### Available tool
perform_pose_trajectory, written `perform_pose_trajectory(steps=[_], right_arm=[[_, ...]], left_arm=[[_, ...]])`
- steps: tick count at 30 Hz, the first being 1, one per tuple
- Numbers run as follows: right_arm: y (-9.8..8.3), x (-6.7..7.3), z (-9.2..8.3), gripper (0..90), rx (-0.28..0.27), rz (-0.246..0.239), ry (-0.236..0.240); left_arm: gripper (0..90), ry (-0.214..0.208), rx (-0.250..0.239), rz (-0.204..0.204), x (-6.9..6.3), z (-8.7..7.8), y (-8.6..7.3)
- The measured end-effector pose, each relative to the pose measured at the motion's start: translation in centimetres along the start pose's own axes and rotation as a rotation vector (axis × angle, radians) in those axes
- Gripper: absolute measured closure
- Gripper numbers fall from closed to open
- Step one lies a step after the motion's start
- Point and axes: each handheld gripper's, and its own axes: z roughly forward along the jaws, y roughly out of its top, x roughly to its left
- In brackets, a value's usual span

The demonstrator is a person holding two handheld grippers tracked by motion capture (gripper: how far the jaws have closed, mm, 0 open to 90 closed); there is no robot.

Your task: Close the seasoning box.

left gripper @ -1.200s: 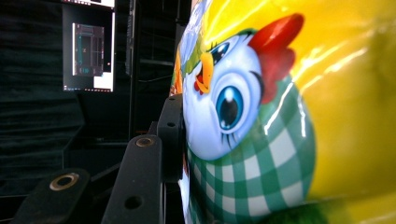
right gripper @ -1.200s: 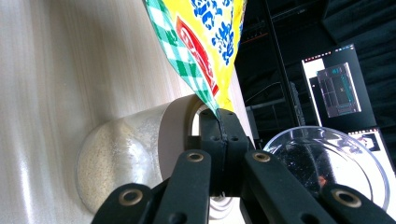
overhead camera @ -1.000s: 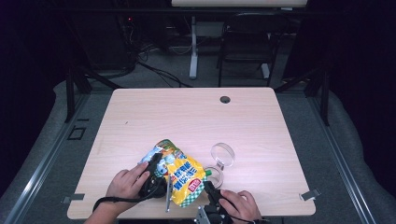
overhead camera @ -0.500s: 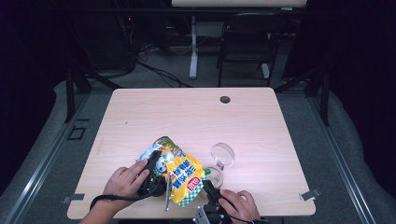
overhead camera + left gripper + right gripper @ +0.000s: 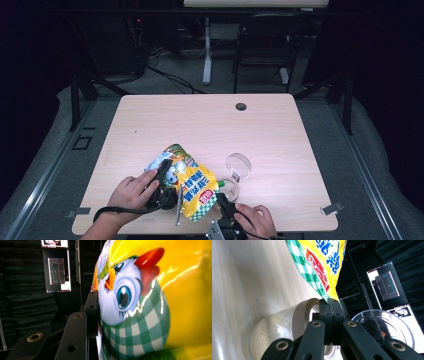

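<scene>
Near the front edge of the table (image 5: 150, 125), both claws hold a yellow bag (image 5: 192, 187).

Right gripper (image 5: 329, 302) pinches the bag's corner with jaws closed tight; left gripper (image 5: 162, 187) clamps its side. Just beside it lies a jar (image 5: 274, 327) with its clear lid (image 5: 238, 164) open.

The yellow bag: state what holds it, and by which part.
Both grippers hold the yellow bag. The right gripper pinches a bottom corner; the left gripper presses on its printed side.

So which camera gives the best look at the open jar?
The right gripper view: the jar lies close, its pale powder and open mouth plain. The high view shows it small beside the bag.
</scene>
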Motion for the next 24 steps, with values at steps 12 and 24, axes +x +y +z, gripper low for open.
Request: perform_pose_trajectory(steps=[12,24], right_arm=[[0.04,0.28,0.05,90.0,0.001,0.026,0.000],[-0.02,0.41,0.01,90.0,0.007,0.042,-0.003]], left_arm=[[65.3,0.011,-0.001,0.044,0.33,-0.09,0.15],[65.8,0.006,0.004,0.070,0.76,-0.21,0.38]])
